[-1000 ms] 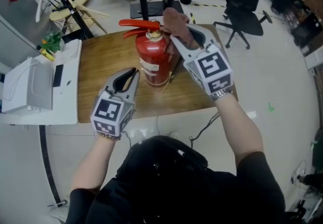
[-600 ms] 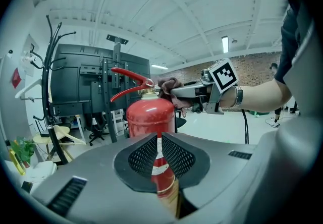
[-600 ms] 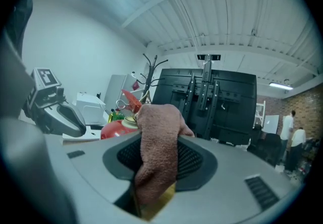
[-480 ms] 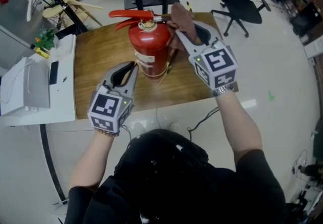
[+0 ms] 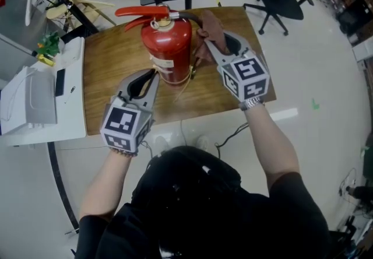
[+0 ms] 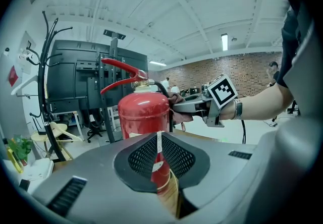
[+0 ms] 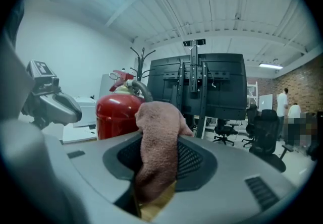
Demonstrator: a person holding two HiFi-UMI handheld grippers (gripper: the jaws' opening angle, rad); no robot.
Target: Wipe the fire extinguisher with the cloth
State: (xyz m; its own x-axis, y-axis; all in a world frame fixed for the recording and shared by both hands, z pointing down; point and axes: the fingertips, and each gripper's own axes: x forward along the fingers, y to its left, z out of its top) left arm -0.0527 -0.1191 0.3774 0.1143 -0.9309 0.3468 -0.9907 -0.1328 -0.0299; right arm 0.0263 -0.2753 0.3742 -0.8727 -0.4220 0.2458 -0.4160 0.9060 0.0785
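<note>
Our right tongs (image 5: 205, 48) clamp the cloth (image 5: 211, 27) beside the fire extinguisher (image 5: 167, 48), upright near the surface's (image 5: 108, 71) far edge, ready to wipe. Our left tongs (image 5: 153, 74), closed and empty, sit by its base, perhaps steadying it.

Left tool (image 6: 159, 140): jaws closed together, nothing between them, only a thin pale seam where they meet. Directly ahead, near the tips, a red fire extinguisher (image 6: 144, 117) stands upright on the wooden surface (image 6: 172, 199). Red levers (image 6: 121, 74) at its top point left; a black hose (image 6: 162, 88) curves off the valve to the right. Right tool (image 6: 177, 107) comes in level from the right, marker cube (image 6: 222, 92) facing this way, with a brownish cloth (image 6: 182, 116) gripped at its tip and lying against the cylinder's upper right shoulder. Wristwatch (image 6: 237, 109) on the arm behind it. Background: black coat rack (image 6: 46, 92) far left, brick wall (image 6: 247, 71) far right.
</note>
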